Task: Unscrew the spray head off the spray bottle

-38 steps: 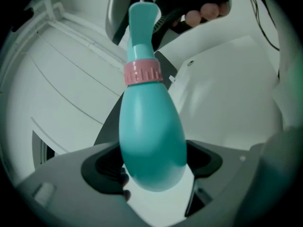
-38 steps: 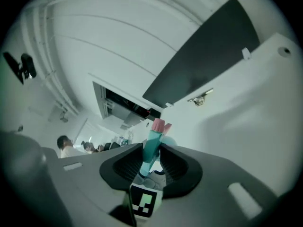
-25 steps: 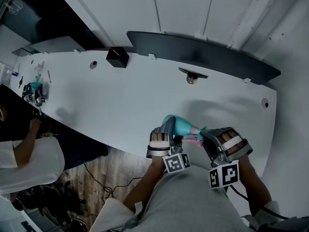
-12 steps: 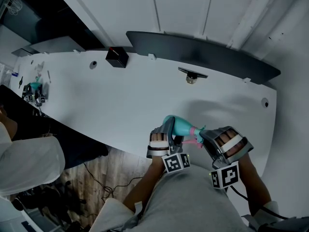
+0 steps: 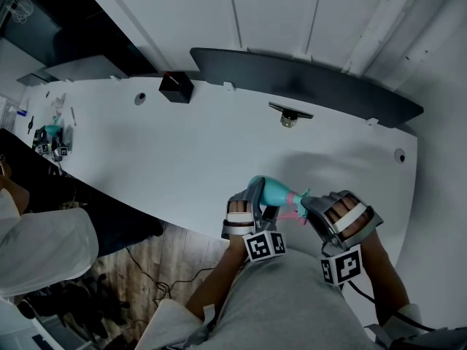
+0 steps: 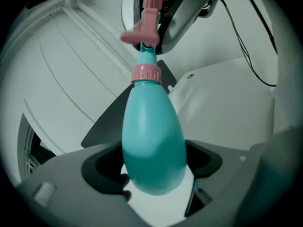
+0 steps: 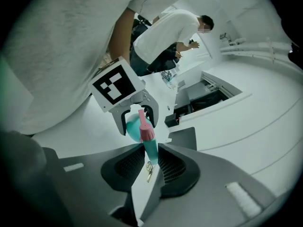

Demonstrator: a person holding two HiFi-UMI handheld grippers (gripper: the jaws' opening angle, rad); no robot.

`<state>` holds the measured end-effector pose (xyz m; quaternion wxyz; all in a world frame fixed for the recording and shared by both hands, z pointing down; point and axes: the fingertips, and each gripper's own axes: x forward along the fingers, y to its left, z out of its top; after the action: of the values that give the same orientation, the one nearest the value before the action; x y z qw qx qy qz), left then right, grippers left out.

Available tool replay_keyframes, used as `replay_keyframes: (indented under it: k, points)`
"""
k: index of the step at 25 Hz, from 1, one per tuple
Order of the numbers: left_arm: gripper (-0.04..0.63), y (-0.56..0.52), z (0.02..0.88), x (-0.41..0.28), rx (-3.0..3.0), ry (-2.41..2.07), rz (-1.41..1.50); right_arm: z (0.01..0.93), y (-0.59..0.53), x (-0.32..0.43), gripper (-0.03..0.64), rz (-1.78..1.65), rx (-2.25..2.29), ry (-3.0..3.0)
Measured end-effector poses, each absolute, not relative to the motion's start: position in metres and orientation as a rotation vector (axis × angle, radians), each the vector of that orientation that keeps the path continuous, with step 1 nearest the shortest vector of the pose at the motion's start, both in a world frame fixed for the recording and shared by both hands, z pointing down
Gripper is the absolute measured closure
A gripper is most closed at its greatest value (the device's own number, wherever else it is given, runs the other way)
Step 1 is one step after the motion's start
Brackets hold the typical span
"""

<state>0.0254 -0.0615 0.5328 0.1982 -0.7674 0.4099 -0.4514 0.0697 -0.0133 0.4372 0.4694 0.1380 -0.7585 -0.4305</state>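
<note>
Counter [image 5: 219, 144]: near edge under the bottle, not bearing it.
Left gripper [image 6: 154, 161]: fingers [image 6: 102, 169] wide, clamped on spray bottle [image 6: 154, 136] body; hold without rolling.
Right gripper [image 7: 150, 157]: fingers [image 7: 125, 167] narrow, pinching spray head [image 6: 147, 20]; twist about bottle axis.
Pink collar [image 6: 147, 73]: seated; watch for loosening.

White table [image 5: 204, 152], small black box [image 5: 176, 87] on it

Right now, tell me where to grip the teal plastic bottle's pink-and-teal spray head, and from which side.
I'd take the spray head by its narrow teal stem, beyond the pink ribbed collar, coming end-on from the nozzle end, opposite the left gripper clamping the egg-shaped bottle. Its pink trigger juts sideways; keep the jaws off it. The right gripper sits so.
</note>
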Motion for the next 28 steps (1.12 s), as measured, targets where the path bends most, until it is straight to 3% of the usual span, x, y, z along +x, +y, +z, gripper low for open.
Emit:
replay_keyframes:
  k: [2, 5, 8, 11, 14, 20, 21, 23, 28]
  points:
    - [0.204, -0.063, 0.532, 0.025, -2.169, 1.180, -1.245, 0.432, -0.013, 0.069, 0.518, -0.976, 0.389, -1.952]
    - [0.204, -0.067, 0.529, 0.018, -2.174, 1.235, -1.224, 0.426, -0.009, 0.073, 0.417, -0.780, 0.439, -2.132]
    - [0.204, -0.071, 0.528, 0.012, -2.153, 1.252, -1.230, 0.424, 0.000, 0.078, 0.360, -0.409, 0.468, -2.369]
    - [0.204, -0.072, 0.526, 0.011, -2.128, 1.240, -1.231, 0.412, 0.000, 0.081, 0.262, 0.001, 0.517, -2.591]
    - [0.204, -0.070, 0.524, 0.015, -2.111, 1.216, -1.224, 0.399, -0.014, 0.082, 0.252, 0.339, 0.675, -2.702]
    - [0.204, -0.067, 0.524, 0.023, -2.097, 1.174, -1.227, 0.421, -0.028, 0.070, 0.271, 0.467, 0.722, -2.611]
    - [0.204, -0.066, 0.524, 0.024, -2.094, 1.168, -1.230, 0.424, -0.029, 0.070, 0.336, 0.467, 0.727, -2.593]
    - [0.204, -0.065, 0.524, 0.023, -2.088, 1.160, -1.239, 0.426, -0.033, 0.072, 0.528, 0.411, 0.734, -2.555]
    - [0.204, -0.064, 0.529, 0.023, -2.104, 1.146, -1.248, 0.428, -0.025, 0.066, 0.534, -0.041, 0.580, -2.444]
